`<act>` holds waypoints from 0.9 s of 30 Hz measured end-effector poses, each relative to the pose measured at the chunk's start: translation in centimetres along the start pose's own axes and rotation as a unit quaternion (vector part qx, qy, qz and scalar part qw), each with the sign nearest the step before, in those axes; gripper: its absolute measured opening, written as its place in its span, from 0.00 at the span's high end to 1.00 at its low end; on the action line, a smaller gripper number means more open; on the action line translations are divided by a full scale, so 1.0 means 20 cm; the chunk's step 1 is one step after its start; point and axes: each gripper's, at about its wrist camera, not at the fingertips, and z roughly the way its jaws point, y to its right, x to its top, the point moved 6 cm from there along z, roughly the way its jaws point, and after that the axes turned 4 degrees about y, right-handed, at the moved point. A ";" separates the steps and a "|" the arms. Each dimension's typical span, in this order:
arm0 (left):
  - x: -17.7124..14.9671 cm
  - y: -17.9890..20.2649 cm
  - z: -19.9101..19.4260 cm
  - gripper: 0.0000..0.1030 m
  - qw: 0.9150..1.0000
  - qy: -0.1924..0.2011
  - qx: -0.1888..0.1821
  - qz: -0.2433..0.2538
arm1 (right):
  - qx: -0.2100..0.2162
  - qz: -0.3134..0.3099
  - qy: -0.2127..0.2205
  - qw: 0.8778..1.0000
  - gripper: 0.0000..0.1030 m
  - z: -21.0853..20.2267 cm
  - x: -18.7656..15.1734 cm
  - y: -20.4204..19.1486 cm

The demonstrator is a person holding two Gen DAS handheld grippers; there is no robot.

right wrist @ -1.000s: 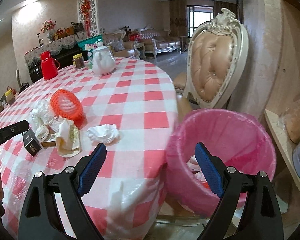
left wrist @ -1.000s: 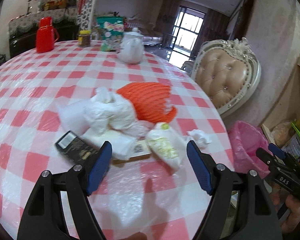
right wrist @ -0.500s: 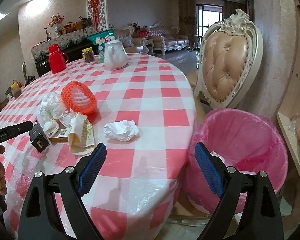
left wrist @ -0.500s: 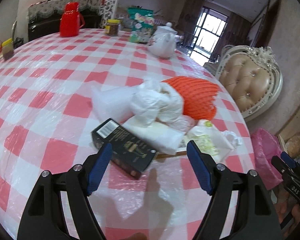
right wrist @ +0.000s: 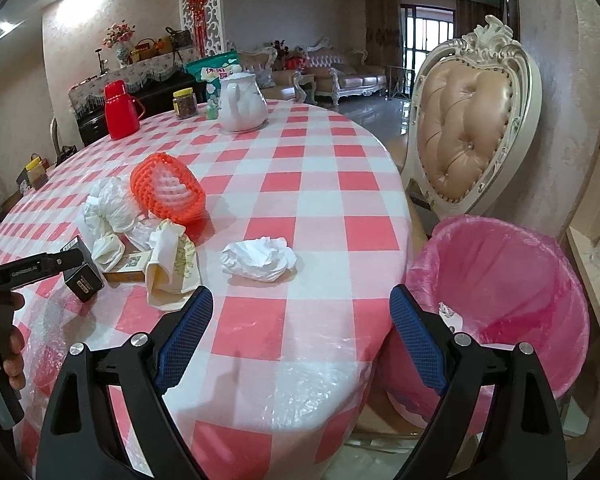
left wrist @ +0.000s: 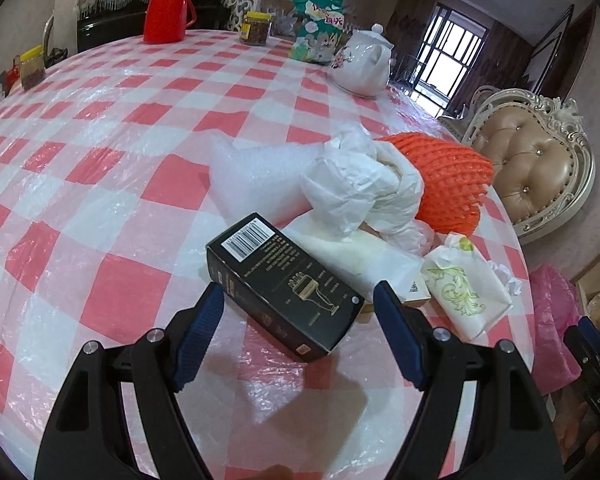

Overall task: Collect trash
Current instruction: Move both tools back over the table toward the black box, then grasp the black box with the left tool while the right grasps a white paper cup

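Black box (left wrist: 284, 284) between spread left tongs (left wrist: 300, 312).

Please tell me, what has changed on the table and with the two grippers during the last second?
The left gripper swung left and closed in on the black box, which now lies between its open fingers, not gripped. The right gripper drew back from the pink bin toward the table edge, open and empty. The trash pile, the crumpled tissue and the bin stayed where they were.
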 end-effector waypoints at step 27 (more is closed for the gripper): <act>-0.01 -0.03 0.10 0.48 0.998 -0.034 0.052 0.008 | 0.029 -0.007 -0.007 1.000 0.18 0.04 -0.02 -0.12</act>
